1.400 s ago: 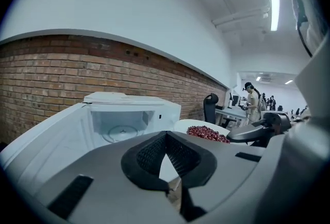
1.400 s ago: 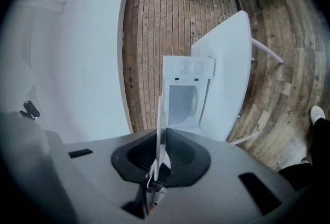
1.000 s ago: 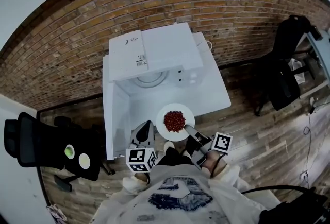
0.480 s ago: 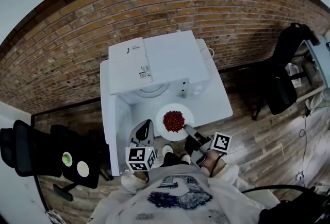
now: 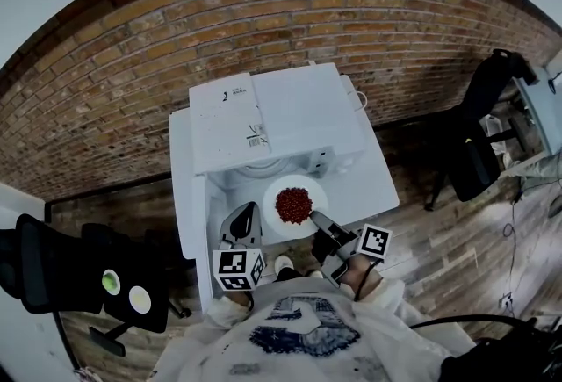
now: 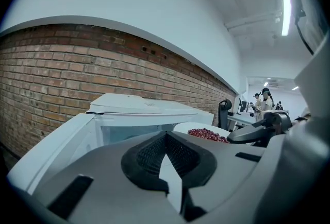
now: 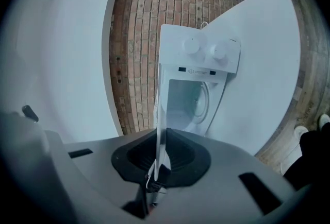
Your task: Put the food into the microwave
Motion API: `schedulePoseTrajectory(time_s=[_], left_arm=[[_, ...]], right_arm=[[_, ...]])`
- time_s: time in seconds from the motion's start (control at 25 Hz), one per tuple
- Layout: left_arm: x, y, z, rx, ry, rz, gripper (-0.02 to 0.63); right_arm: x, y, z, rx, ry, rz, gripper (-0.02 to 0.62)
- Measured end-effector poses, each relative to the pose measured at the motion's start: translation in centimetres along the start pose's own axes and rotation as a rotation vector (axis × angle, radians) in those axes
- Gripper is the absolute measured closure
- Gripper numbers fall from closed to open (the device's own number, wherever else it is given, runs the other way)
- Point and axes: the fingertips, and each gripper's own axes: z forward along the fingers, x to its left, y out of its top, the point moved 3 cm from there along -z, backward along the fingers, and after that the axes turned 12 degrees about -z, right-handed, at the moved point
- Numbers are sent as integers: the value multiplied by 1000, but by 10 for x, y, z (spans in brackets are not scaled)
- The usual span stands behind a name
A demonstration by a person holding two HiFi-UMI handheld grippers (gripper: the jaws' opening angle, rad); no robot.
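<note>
A white plate (image 5: 295,205) heaped with red food (image 5: 293,204) hangs just in front of the open white microwave (image 5: 299,112). My right gripper (image 5: 315,219) is shut on the plate's near rim. In the right gripper view that rim shows edge-on as a thin white line (image 7: 160,130) between the jaws of the right gripper (image 7: 159,160), and the microwave's cavity (image 7: 193,102) lies ahead. My left gripper (image 5: 246,213) hovers left of the plate, shut and holding nothing. The left gripper view shows the left gripper (image 6: 166,160), the food (image 6: 206,134) and the microwave (image 6: 144,112).
The microwave's door (image 5: 188,227) stands open to the left on a white table (image 5: 379,187). A flat white box (image 5: 226,118) lies on the microwave. Black office chairs stand left (image 5: 61,262) and right (image 5: 481,156) on the wooden floor, with a brick wall (image 5: 114,73) behind.
My right gripper has carried the plate a little farther toward the microwave's opening. The left gripper stays beside it. The head view has shifted slightly.
</note>
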Motion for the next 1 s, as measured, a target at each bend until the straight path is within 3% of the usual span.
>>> schedulePoseTrajectory(time_s=[0.44,1.0], left_arm=[[14,-3,3,2,10,-12,598],[37,-25,30,0,97,-33,598]], right_arm=[[-14,-8,12,7,-32,24,556],[-54,11,52,66,-61,15,556]])
